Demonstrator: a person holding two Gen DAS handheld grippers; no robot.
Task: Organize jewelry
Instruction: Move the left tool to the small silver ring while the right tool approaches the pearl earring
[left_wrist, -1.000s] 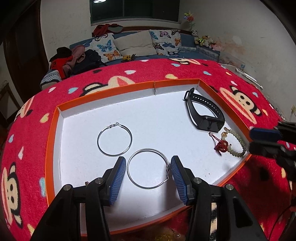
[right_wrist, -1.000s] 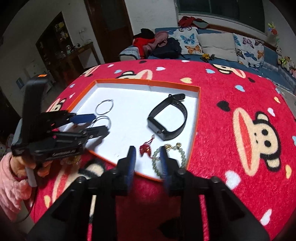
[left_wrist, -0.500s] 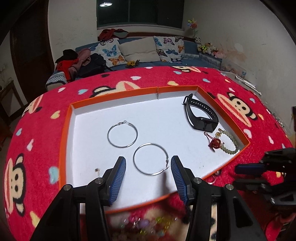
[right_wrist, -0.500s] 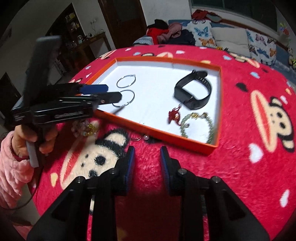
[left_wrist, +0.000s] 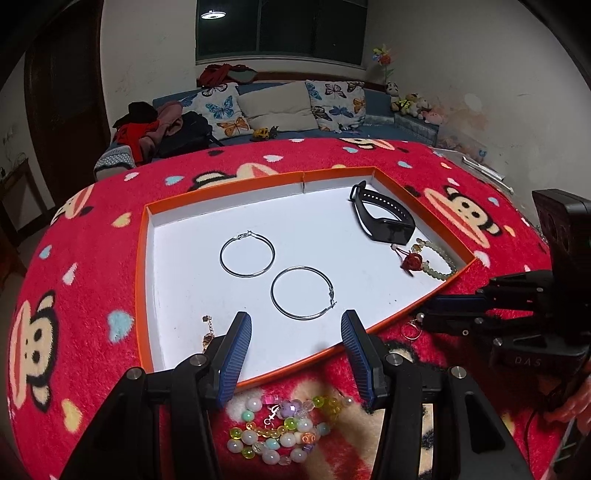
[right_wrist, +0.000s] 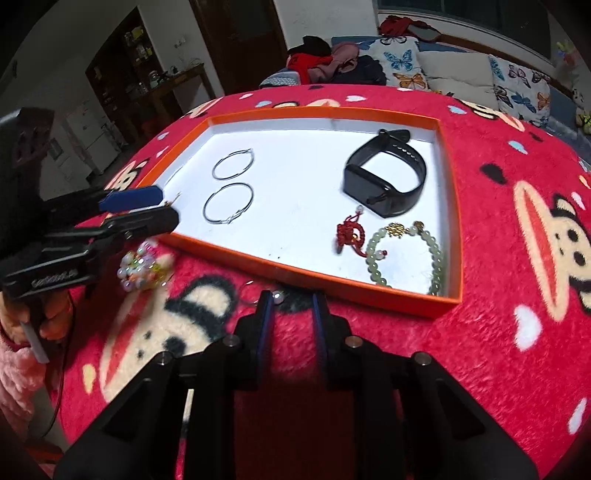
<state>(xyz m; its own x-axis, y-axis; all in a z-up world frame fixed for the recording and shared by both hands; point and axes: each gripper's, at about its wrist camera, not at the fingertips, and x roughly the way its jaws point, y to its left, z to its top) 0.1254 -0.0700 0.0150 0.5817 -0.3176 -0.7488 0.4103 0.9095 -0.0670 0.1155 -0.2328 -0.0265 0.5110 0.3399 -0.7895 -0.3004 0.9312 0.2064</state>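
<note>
The left hand-held gripper (left_wrist: 295, 343) hangs with jaws wide apart and empty; in a second it has backed off the hoops (left_wrist: 302, 292) to the tray's (left_wrist: 142, 280) near rim, with the bead bracelet (left_wrist: 284, 424) on the blanket (left_wrist: 74, 258) now below it. The right hand-held gripper (right_wrist: 291, 314), jaws slightly apart and empty, has left the tray for a small ring and pearl (right_wrist: 275, 293) at its 11 o'clock. Likely the loose pieces are next. The watch's (right_wrist: 384, 181) long axis runs from 7 to 1 o'clock, with its face nearest.
</note>
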